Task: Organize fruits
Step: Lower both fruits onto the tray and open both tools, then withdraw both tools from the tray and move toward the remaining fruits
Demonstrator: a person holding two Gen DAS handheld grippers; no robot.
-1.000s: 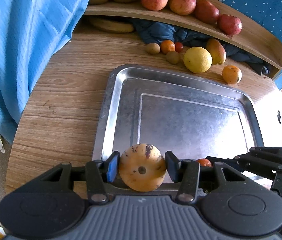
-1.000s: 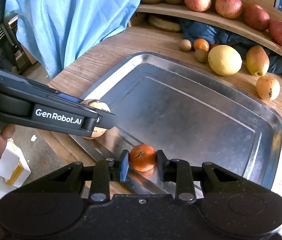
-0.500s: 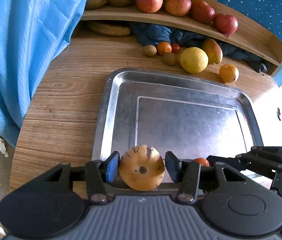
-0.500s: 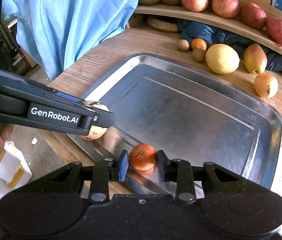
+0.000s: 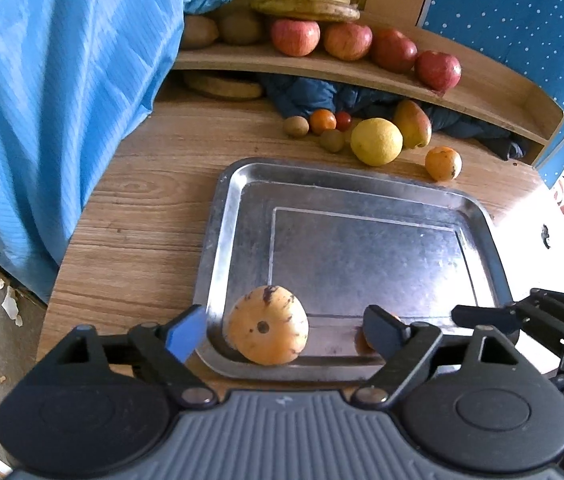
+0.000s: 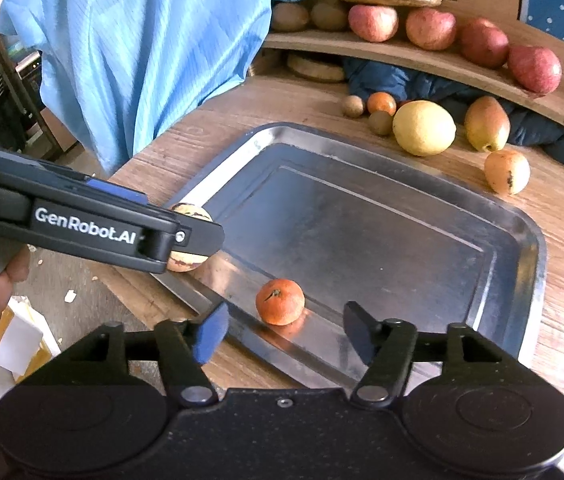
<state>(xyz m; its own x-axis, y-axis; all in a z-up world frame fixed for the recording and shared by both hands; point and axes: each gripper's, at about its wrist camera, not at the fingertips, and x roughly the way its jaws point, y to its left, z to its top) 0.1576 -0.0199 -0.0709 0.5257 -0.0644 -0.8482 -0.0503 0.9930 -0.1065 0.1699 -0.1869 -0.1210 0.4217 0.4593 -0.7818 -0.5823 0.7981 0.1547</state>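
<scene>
Both fruits are seen resting on the metal tray, at its near edge, with neither one gripped. The left hand-held gripper is spread wide around the yellow speckled fruit, its fingers clear of the skin on either side; the right hand-held gripper is likewise spread wide about the small orange, with a gap on each side. The yellow fruit is judged light and fairly firm, its brown blemishes (possibly soft spots) calling for gentle pressure; it is best taken across its widest part. The orange is judged light, round and prone to rolling on the slick tray, so a hold across its middle is advised. More fruit is left lying on the tabletop beyond the tray, among it a lemon
</scene>
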